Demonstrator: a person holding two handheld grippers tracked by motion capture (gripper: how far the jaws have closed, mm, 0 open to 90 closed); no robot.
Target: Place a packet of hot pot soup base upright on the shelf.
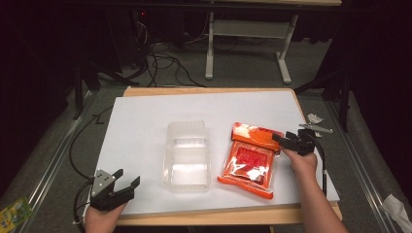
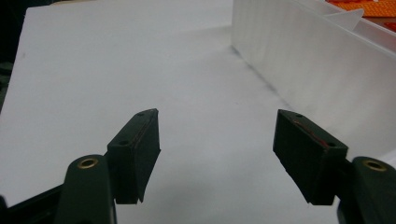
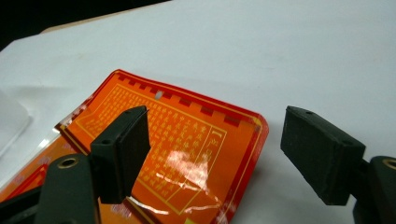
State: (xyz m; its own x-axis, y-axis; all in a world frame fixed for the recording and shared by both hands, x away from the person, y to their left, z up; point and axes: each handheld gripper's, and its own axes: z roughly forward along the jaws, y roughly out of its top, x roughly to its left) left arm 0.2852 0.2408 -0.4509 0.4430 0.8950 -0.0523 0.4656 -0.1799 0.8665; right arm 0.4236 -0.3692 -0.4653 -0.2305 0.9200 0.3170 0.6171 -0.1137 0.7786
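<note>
1. Your right hand-held gripper (image 1: 286, 139) sits at the upper right corner of the flat orange-red printed foil packet (image 1: 248, 160). Its jaws stand well apart with nothing clamped. In the right gripper view, the packet's top right corner (image 3: 252, 122) lies under and between the two black jaws, one jaw over the print and the other over bare white surface beyond the edge. I judge the pads are not pressing on it.

2. The packet lies flat on the white tabletop (image 1: 145, 111), right of centre. Its long axis runs from the far edge toward you, tilted slightly, with the near end swung a little toward the table's middle.

3. Just to the packet's left, close by but not touching as far as I can tell, stands the clear rectangular plastic container (image 1: 187, 156), its open side up.

4. Your left hand-held gripper (image 1: 127, 178) rests at the near left edge of the tabletop, jaws wide and empty, pointed toward the container's side wall (image 2: 308, 60).

5. Judgement: the right hand is far nearer the packet; the corner grip is yours to make from there. The container lies to the left of that corner.
</note>
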